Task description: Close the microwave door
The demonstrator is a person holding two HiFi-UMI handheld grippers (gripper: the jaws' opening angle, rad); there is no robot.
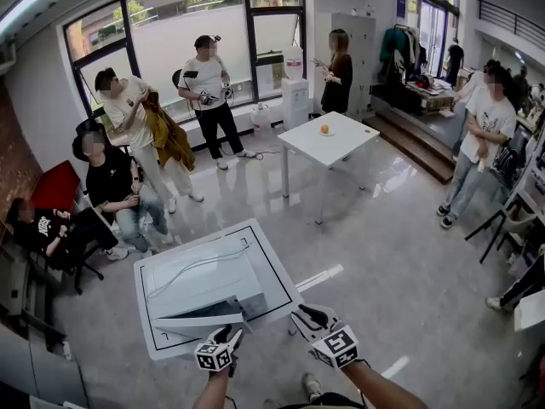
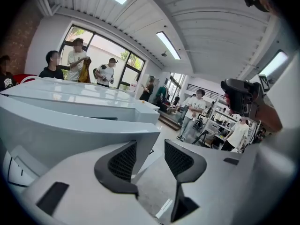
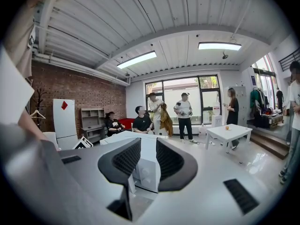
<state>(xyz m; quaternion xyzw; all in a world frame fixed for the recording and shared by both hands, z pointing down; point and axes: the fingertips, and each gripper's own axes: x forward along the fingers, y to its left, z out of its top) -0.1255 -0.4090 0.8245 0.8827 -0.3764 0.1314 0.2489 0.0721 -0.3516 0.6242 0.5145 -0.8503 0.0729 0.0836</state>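
A white microwave stands on a small white table just below me in the head view. Its door hangs partly open toward me, with dark interior showing behind it. My left gripper is at the door's near right corner, open and holding nothing. In the left gripper view the door fills the left side, close to the left gripper. My right gripper hovers off the microwave's right front corner, open and empty. Between the right gripper's jaws I see the microwave's front.
A white table with an orange fruit stands further back. Several people sit and stand along the left wall and windows. Another person stands at the right. Shiny floor surrounds the microwave table.
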